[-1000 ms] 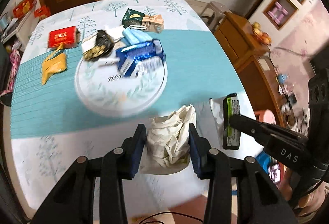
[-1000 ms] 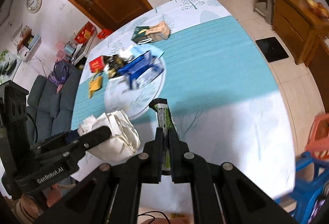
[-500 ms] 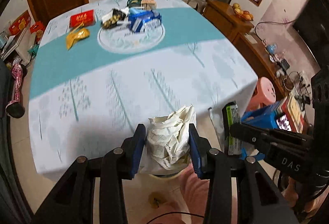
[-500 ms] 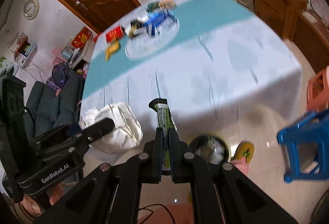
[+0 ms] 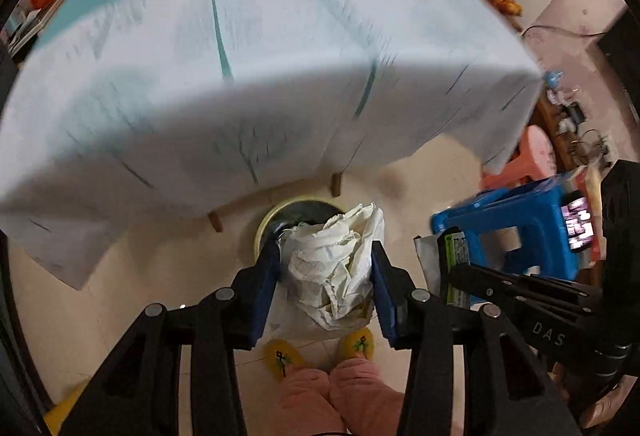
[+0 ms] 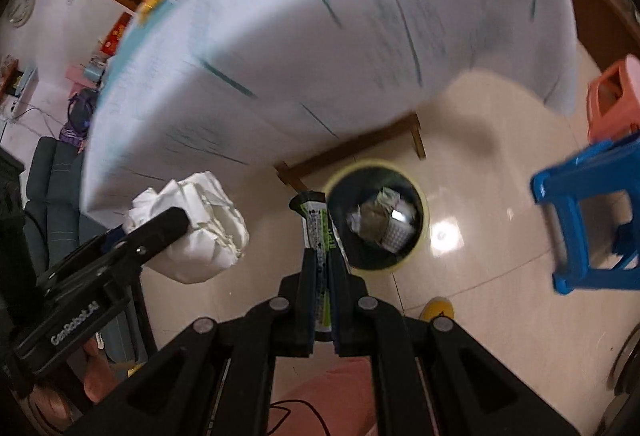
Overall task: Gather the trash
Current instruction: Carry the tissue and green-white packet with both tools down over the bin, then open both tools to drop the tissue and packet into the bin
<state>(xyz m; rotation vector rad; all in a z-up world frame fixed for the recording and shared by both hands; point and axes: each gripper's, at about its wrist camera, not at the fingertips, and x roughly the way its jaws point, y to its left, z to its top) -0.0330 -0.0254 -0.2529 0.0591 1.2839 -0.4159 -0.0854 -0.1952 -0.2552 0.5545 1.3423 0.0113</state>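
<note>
My left gripper holds a crumpled white paper wad between its blue pads; its jaws are opening, with the wad still touching both pads. The wad hangs over a round yellow-rimmed bin on the floor. My right gripper is shut on a flat black-and-green wrapper that sticks out past its tips, just left of the bin. The bin has dark lining and silvery trash inside. In the right wrist view the paper wad sits at the left, further from the bin.
The table's white and teal cloth overhangs the bin, with wooden legs beneath. A blue stool and a pink stool stand at the right. A person's feet in yellow slippers are below the grippers.
Both grippers have pulled back off the tabletop and sunk beside its edge, over the floor by the bin. Each still carries its piece of trash.
</note>
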